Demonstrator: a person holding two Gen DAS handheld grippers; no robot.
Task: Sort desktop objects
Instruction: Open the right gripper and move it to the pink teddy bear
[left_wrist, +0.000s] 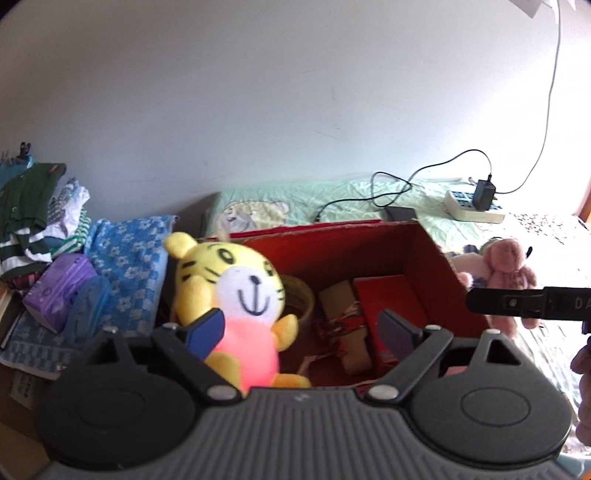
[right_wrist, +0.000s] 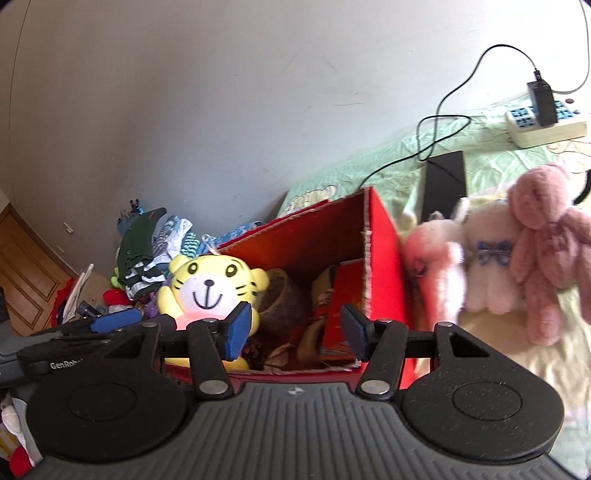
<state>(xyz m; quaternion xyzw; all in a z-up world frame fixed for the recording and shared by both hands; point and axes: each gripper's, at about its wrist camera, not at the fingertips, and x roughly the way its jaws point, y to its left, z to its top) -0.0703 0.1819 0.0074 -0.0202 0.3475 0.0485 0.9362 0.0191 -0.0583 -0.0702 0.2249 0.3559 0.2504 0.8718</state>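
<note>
A: Where does the yellow tiger plush sit right now?

B: At the left end of the red box, upright, face toward the cameras. Whether it rests fully inside or perches on the wall, I cannot tell. The left tongs stand wide apart with nothing between them; the left pad overlaps the tiger's pink belly in the left wrist view, but I can't say it touches.

A: And the right tongs?

B: Also spread wide and empty, hovering at the near wall of the box. The three bunny plushes lie on the bed just outside the box's right wall, pressed against one another.

A: So what could go wrong?

B: My guess is the tiger. If it only leans on the rim, a nudge from the left tongs as they draw away could tip it out toward the blue towel and the clutter beside it.

A: And the bunnies?

B: They are soft and bunched together. A pinch on one could drag a neighbour along or catch only fur and slip. The box also holds a tape roll and a red carton, so room looks tight; a plush dropped carelessly may sit high and roll off.

A: Anything nearby?

B: The charger cable trails on the bed behind the bunnies, well back from them.
</note>
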